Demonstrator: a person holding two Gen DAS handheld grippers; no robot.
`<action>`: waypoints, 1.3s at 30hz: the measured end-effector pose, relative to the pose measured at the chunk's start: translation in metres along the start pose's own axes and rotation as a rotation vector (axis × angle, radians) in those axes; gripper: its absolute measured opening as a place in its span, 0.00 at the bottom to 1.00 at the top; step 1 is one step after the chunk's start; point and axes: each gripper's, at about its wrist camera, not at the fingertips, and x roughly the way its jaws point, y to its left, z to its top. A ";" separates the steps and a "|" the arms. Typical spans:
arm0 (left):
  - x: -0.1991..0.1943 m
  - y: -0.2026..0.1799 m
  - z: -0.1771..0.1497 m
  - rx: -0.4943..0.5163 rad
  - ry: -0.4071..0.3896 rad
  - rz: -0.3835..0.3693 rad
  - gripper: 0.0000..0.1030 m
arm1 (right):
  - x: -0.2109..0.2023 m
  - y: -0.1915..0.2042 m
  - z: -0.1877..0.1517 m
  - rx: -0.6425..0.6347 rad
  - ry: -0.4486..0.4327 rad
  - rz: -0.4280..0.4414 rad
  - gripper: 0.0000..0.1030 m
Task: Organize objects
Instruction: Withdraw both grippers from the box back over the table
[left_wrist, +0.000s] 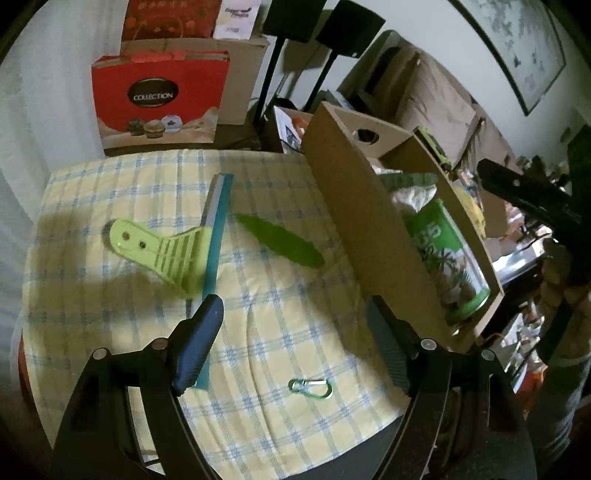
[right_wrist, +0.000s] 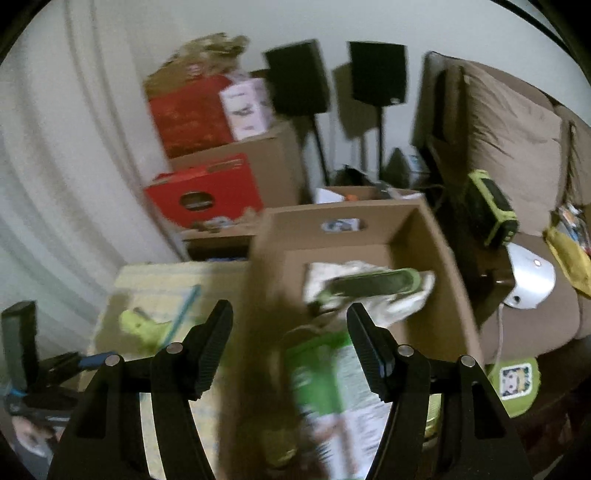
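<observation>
On the yellow checked tablecloth (left_wrist: 258, 325) lie a lime green squeegee with a teal blade (left_wrist: 173, 243), a green leaf-shaped piece (left_wrist: 280, 240) and a green carabiner (left_wrist: 310, 387). My left gripper (left_wrist: 295, 325) is open and empty above the cloth, between the squeegee and the carabiner. A cardboard box (left_wrist: 354, 206) stands at the table's right; it holds a green packet (left_wrist: 443, 251) and white cloth. My right gripper (right_wrist: 290, 317) is open and empty above the box (right_wrist: 436, 258), over the green packet (right_wrist: 325, 373) and a green-edged dark object (right_wrist: 373, 282). The squeegee also shows in the right wrist view (right_wrist: 147, 325).
A red "Collection" bag (left_wrist: 159, 99) and brown bags stand behind the table. Two black speakers on stands (right_wrist: 295, 77) are at the wall. A brown sofa (right_wrist: 517, 147) with clutter lies right of the box. The right gripper's body shows in the left wrist view (left_wrist: 535, 195).
</observation>
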 end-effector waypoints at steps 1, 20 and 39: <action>-0.001 0.000 -0.003 0.000 0.001 0.003 0.79 | -0.002 0.008 -0.005 -0.011 0.000 0.014 0.64; 0.001 -0.009 -0.065 0.075 0.021 0.103 0.88 | -0.024 0.066 -0.071 -0.077 -0.015 0.015 0.77; 0.042 -0.036 -0.097 0.194 0.002 0.224 0.88 | -0.047 0.071 -0.119 -0.043 -0.079 -0.070 0.96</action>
